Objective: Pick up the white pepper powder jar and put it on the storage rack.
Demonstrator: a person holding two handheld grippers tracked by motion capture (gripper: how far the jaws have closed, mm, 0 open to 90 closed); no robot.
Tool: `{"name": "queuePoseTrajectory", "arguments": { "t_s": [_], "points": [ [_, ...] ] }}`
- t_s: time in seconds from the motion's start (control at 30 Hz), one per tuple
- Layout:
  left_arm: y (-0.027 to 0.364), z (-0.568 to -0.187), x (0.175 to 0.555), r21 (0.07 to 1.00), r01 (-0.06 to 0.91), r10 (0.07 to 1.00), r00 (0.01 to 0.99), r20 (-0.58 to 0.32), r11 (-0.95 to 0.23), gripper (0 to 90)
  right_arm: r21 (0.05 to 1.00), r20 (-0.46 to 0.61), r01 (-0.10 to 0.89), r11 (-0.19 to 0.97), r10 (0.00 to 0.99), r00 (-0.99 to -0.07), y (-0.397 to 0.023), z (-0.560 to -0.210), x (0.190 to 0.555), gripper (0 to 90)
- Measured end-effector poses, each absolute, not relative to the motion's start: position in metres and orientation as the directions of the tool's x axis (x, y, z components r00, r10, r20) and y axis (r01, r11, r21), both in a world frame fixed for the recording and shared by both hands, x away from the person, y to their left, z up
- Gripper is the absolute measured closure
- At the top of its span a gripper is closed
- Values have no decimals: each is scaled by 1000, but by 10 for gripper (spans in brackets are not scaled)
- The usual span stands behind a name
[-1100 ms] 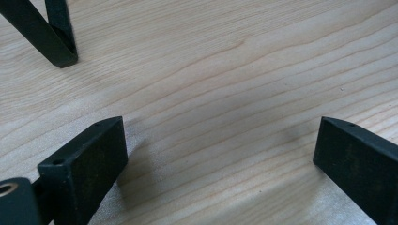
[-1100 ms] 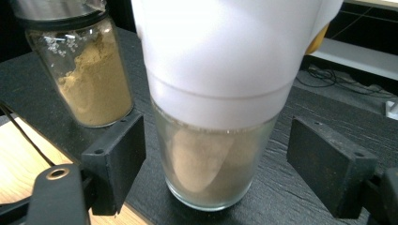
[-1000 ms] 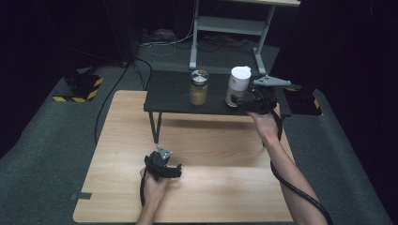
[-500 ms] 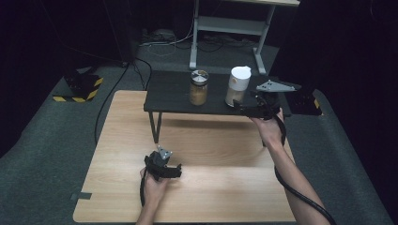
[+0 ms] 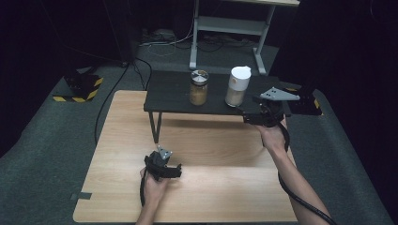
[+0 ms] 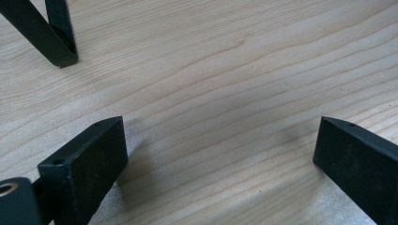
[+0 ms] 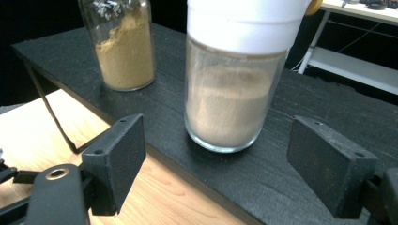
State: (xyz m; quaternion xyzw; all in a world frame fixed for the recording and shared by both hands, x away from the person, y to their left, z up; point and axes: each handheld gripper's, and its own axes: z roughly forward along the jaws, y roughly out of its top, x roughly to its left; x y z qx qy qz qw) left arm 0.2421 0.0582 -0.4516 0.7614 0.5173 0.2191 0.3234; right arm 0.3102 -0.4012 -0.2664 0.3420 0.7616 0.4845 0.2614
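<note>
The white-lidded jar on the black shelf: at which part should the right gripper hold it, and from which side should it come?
Probably the glass body of the white-lidded jar, below the lid, approached level from the shelf's front edge. The jar stands upright with straight round walls, and the right gripper already faces it with open jaws set wider than the glass. The other jar stands apart.

Black hand-held gripper (image 5: 244,114) with grey three-cornered plate; trailing black cable

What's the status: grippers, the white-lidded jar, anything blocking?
Right gripper open, lined up on white-lidded jar, not touching. Left gripper open, low over wooden table. Jar upright on black shelf; second jar stands apart, no obstruction.
</note>
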Motion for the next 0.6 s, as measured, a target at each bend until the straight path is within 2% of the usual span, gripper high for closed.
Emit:
{"name": "queuePoseTrajectory", "arguments": {
  "t_s": [0.6],
  "points": [
    [58,-452,242,719,646,929,369,-1,-256,33,921,-77,245,303,758,-648,-421,-290,284,194]
  ]
}}
